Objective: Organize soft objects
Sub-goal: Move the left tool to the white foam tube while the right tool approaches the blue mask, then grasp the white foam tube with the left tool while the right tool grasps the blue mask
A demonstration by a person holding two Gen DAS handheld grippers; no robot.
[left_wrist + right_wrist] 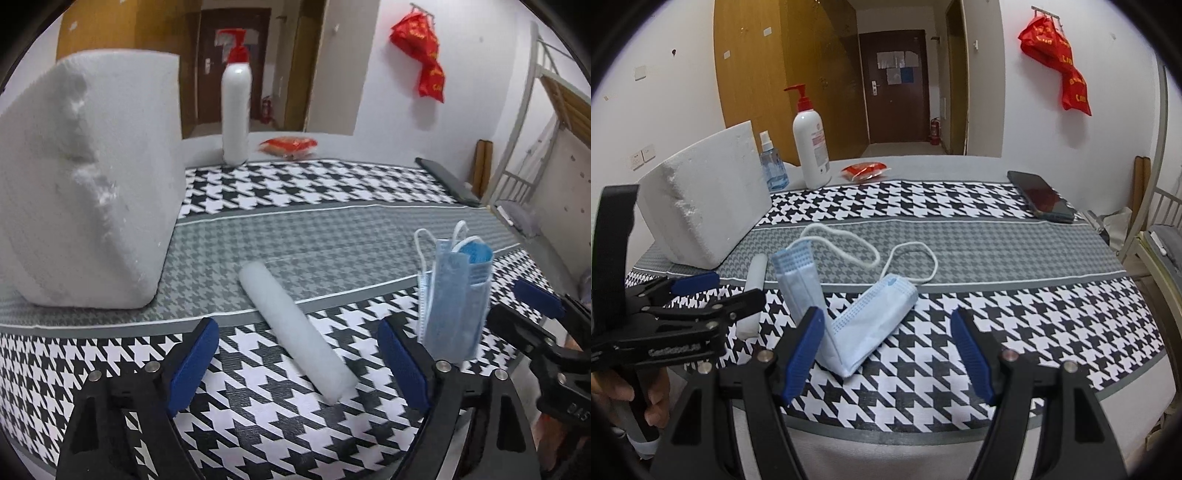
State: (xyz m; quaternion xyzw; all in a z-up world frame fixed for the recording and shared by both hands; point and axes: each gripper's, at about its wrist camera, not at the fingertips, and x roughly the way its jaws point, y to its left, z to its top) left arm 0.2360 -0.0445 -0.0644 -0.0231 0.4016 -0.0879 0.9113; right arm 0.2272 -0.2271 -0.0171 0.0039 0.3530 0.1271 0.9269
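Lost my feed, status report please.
Left gripper open around white foam roll. Right gripper open over folded blue face mask. Nothing blocking.

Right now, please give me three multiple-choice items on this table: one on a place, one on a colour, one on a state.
1. Where does the white foam roll lie?
A. between the left tongs' fingers
B. on the foam block
C. beside the phone

2. What colour is the pump on the lotion bottle?
A. blue
B. red
C. black

3. How is the blue face mask lying?
A. spread flat
B. hanging from a hook
C. folded, one half raised

Answers:
1 A: the left wrist view shows the roll between the two blue pads, untouched.
2 B: the pump head is red.
3 C: it bends in a V shape.
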